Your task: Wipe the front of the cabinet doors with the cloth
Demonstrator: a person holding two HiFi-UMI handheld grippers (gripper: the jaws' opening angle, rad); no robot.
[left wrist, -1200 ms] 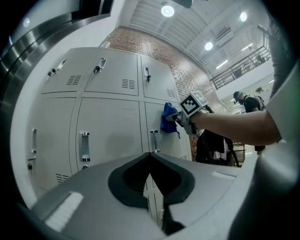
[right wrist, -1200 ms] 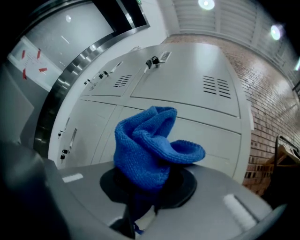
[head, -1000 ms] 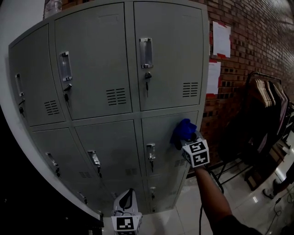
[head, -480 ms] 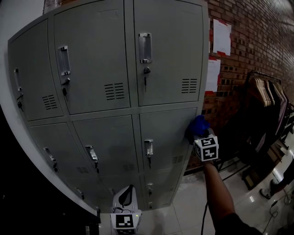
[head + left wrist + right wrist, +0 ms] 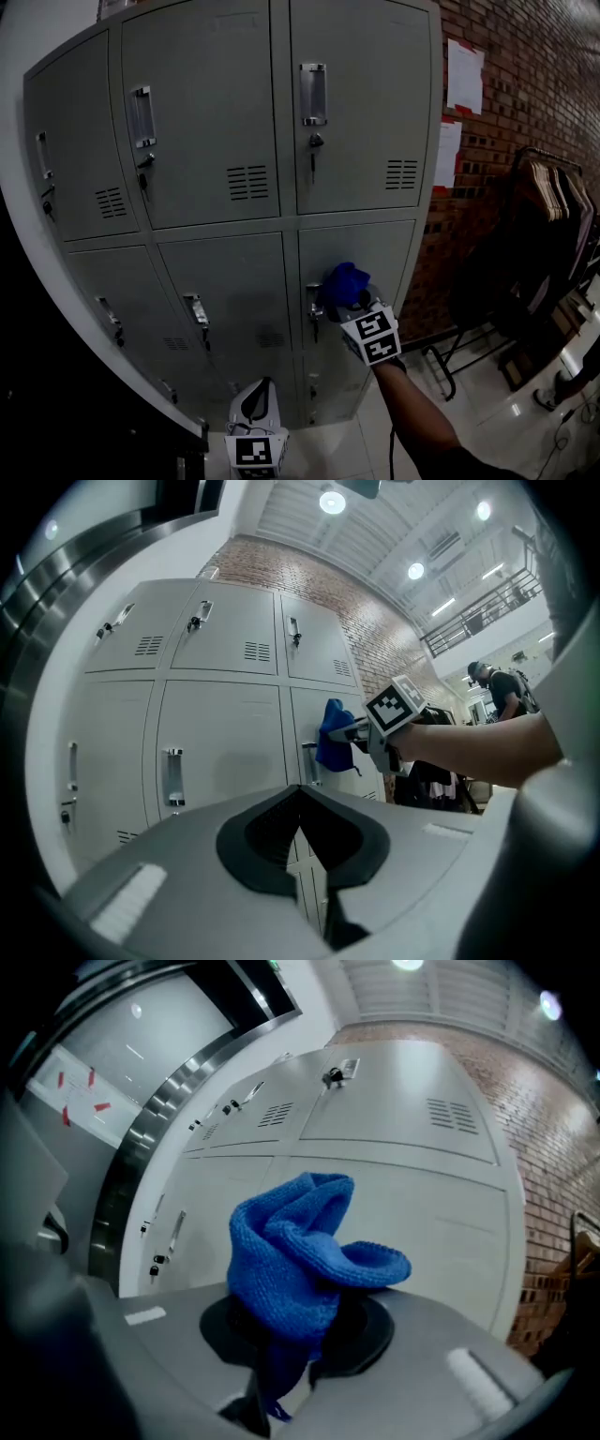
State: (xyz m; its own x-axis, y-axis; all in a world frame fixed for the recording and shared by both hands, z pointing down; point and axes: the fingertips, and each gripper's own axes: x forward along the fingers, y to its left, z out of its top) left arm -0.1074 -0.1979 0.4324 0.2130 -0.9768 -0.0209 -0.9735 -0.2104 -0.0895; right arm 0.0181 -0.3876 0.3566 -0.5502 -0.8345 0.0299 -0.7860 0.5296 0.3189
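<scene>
Blue cloth (image 5: 300, 1260) clamped in our right gripper (image 5: 350, 298), bunched up past its jaws, at a grey cabinet door (image 5: 361, 258) beside the handle (image 5: 313, 309). All cabinet doors shut. Our left gripper (image 5: 299, 799) sits low below the right one, jaws together on nothing. Only its view shows a person (image 5: 502, 691) behind.

A bright blue knitted cloth (image 5: 300, 1251) is being seen against plain pale grey metal cabinet doors (image 5: 225, 112). A black-and-white pattern of squares is being shown on the marker cube (image 5: 373, 336) of the right gripper (image 5: 350, 295), and red-brown brickwork is being shown on the wall (image 5: 534, 75), with red-edged white paper sheets (image 5: 465, 75).
</scene>
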